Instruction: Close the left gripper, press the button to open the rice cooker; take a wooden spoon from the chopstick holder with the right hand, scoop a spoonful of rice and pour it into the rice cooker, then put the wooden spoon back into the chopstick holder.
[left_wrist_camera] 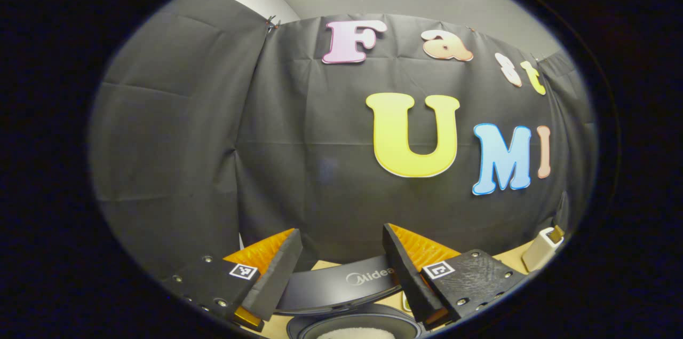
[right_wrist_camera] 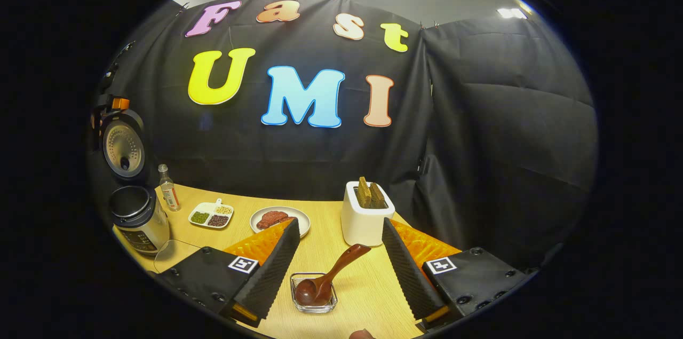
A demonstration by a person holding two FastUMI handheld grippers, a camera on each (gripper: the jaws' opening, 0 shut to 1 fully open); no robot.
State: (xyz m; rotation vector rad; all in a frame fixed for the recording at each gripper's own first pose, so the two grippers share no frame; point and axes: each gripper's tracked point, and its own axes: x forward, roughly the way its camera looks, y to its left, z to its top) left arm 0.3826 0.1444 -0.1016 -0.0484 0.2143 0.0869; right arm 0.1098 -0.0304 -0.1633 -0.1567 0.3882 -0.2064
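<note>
In the left gripper view, my left gripper (left_wrist_camera: 341, 232) is open just above the rice cooker. The cooker's dark lid (left_wrist_camera: 336, 285) stands raised between the fingers, and the pot (left_wrist_camera: 356, 331) below holds white rice. In the right gripper view, my right gripper (right_wrist_camera: 340, 227) is open over the wooden table (right_wrist_camera: 368, 296), holding nothing. A dark wooden spoon (right_wrist_camera: 333, 272) rests with its bowl in a small square glass dish (right_wrist_camera: 314, 293), handle leaning up to the right. The white holder (right_wrist_camera: 367, 221), with brown pieces sticking out, stands behind it. The silver rice cooker (right_wrist_camera: 137, 219) sits far left with its lid (right_wrist_camera: 124, 148) up.
A small bottle (right_wrist_camera: 168, 188), a white divided dish of beans (right_wrist_camera: 211, 215) and a plate with meat (right_wrist_camera: 280, 220) sit between cooker and holder. A clear glass bowl (right_wrist_camera: 173, 254) is by the cooker. The white holder (left_wrist_camera: 541, 248) also appears at the right edge. A fingertip (right_wrist_camera: 363, 334) pokes in at the bottom.
</note>
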